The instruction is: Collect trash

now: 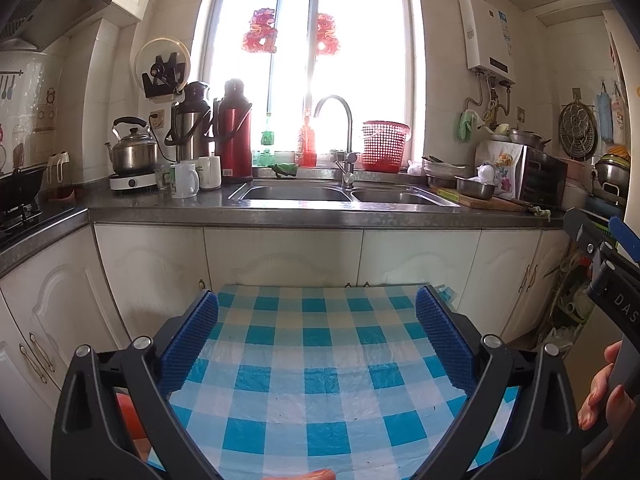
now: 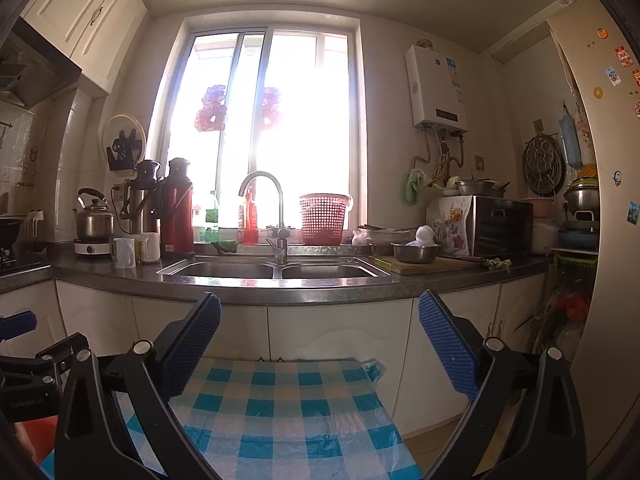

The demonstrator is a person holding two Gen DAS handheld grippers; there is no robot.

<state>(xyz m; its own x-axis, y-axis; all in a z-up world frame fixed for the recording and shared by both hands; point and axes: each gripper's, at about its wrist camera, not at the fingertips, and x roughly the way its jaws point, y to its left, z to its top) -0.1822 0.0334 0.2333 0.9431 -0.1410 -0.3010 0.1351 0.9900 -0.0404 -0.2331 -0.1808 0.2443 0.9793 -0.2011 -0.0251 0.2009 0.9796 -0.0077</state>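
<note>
**Both claws wide open over a checked table, facing the sink**

A small table under a blue-and-white checked plastic cloth [image 1: 316, 360] stands just before white cabinets [image 1: 280, 256]. No trash can be picked out on the cloth in either view. The left gripper [image 1: 317, 340] hangs above the cloth, jaws spread wide, nothing between its blue pads [image 1: 192, 344]. The right gripper [image 2: 319, 348] is spread just as wide and holds nothing; it sits over the cloth's near right part. A hand [image 1: 600, 396] at the right edge of the left view grips the other tool's handle.

Beyond runs a dark worktop [image 1: 160, 212] with a double steel sink [image 1: 296, 194] and a curved tap [image 1: 340, 136] under a bright window [image 1: 308, 60]. At the worktop's left end stand a kettle [image 1: 132, 148], two flasks [image 1: 236, 132] and white mugs [image 1: 186, 180]. A red basket [image 1: 384, 146] sits on the sill behind the sink. At the right end lie a chopping board [image 1: 480, 200], a steel bowl [image 1: 476, 188] and a small oven [image 1: 540, 176]. A water heater [image 1: 486, 36] hangs on the wall above.
</note>
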